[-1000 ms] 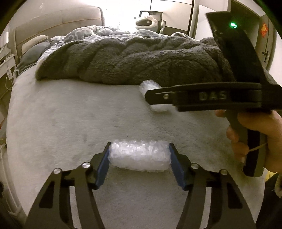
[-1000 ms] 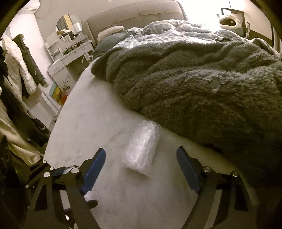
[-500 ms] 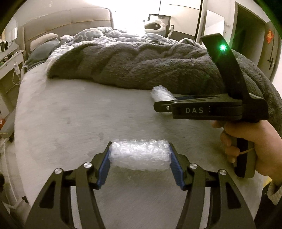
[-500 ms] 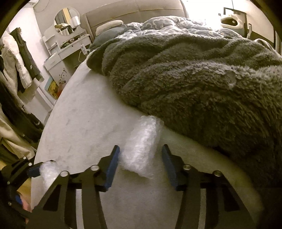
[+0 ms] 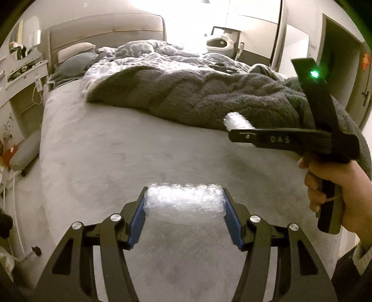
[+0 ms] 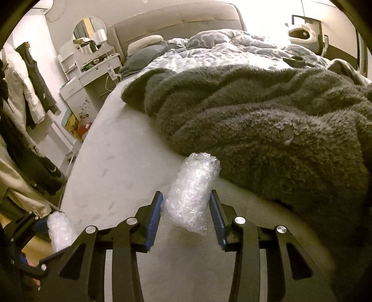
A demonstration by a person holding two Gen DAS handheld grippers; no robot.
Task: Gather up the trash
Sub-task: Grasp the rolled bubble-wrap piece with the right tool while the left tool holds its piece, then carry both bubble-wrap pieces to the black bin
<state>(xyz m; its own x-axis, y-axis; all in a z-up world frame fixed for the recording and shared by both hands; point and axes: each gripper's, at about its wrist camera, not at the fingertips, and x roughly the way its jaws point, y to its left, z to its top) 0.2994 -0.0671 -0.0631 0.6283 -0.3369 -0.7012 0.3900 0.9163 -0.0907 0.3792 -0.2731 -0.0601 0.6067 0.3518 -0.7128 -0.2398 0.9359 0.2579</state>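
Gripping a roll of bubble wrap (image 5: 183,201) crosswise, the left claw (image 5: 183,219) has both blue pads (image 5: 137,223) pressed against the roll's two ends, jaws set fairly wide to span it. That roll is clear of the bed sheet (image 5: 116,151), which shows beneath it with motion blur.

The right claw (image 6: 186,216) has just been closing and is now clamped on a second roll of bubble wrap (image 6: 191,192) — pads (image 6: 153,220) tight on its lower flanks, the roll running forward between them and tilted slightly right, its far end near the edge of the grey fleece blanket (image 6: 267,130).

From the left wrist view, the right claw appears side-on, held by a hand (image 5: 334,192) at the frame's right, with the second roll's tip projecting past its fingers just in front of the blanket. A green indicator light (image 5: 314,73) is lit on that unit.

Background: upholstered headboard (image 6: 181,21), patterned duvet (image 6: 220,51), round mirror (image 6: 89,34) above a white dresser — details there too small to tell.
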